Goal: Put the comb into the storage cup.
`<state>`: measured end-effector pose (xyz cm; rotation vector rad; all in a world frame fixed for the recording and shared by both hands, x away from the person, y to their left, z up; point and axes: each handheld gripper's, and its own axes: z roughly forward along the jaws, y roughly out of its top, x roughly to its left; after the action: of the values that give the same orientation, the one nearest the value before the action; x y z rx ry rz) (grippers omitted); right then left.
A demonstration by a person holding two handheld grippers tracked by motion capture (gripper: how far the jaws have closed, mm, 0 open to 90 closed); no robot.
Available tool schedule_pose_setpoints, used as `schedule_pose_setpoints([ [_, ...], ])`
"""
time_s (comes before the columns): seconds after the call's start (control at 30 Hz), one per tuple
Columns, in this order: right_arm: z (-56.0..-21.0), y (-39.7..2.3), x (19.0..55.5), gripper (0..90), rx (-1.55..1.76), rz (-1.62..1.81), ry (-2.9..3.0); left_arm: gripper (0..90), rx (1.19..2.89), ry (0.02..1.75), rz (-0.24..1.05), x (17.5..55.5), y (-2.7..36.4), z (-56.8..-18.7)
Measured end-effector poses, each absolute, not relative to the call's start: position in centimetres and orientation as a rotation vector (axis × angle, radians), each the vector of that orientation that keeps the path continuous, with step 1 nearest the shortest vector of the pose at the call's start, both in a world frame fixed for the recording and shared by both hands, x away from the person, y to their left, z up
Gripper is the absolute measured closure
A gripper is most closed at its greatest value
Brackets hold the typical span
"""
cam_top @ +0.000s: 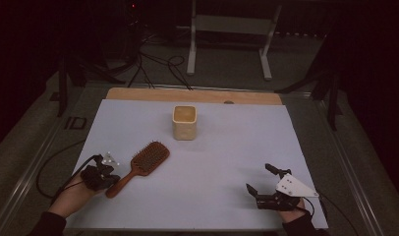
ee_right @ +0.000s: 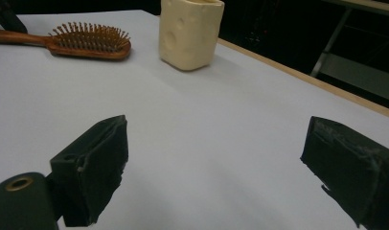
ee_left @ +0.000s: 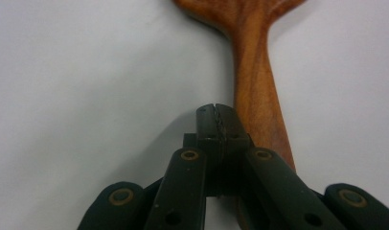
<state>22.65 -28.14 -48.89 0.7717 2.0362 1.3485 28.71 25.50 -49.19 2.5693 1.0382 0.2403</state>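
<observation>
Grippers sat at the near edge of the white table (cam_top: 212,162), one at each corner. The right gripper (cam_top: 260,180) rested near right with its jaws wide apart and nothing between them, well away from everything else. The left gripper (cam_top: 109,173) lay near left with its jaws pressed together, empty, their tips just beside the handle of the wooden hairbrush (cam_top: 138,168); in the left gripper view the closed tips (ee_left: 216,122) sat against the left flank of the handle (ee_left: 257,96) rather than around it.

Judging from that, the step in hand was taking hold of the brush by its handle. To do it well, the left jaws would need to part first, then straddle the narrow handle squarely across its width before closing; closing from the side would only push the brush away, since it lay loose on a smooth surface. A grip near the handle's middle would probably keep the heavier head from tipping.

The brush lay flat, bristles up, its long axis running diagonally: handle end toward the near left, paddle head pointing far and right, toward the cream cup (cam_top: 184,122) standing upright farther back near the table's middle.
</observation>
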Motion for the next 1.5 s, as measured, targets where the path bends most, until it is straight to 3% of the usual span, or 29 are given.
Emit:
schedule_pose_setpoints([
  [0.3,-48.9,-28.1,22.6,8.4,0.769,1.342,2.034,89.5,2.590,1.040,0.224,28.5,24.8,-48.8],
  [0.93,-48.9,-28.1,22.7,8.4,0.778,1.340,2.038,66.0,2.558,1.146,0.176,28.7,23.8,-46.8],
  [1.33,-48.9,-28.1,22.7,8.4,0.779,1.337,2.037,37.0,2.551,1.163,0.174,29.2,22.1,-45.8],
  [1.4,-48.9,-28.1,22.7,8.4,0.776,1.337,2.037,27.6,2.534,1.194,0.166,29.4,21.8,-45.8],
  [1.5,-49.0,-28.1,22.7,8.4,0.782,1.330,2.044,23.9,2.503,1.240,0.133,29.9,21.5,-45.9],
])
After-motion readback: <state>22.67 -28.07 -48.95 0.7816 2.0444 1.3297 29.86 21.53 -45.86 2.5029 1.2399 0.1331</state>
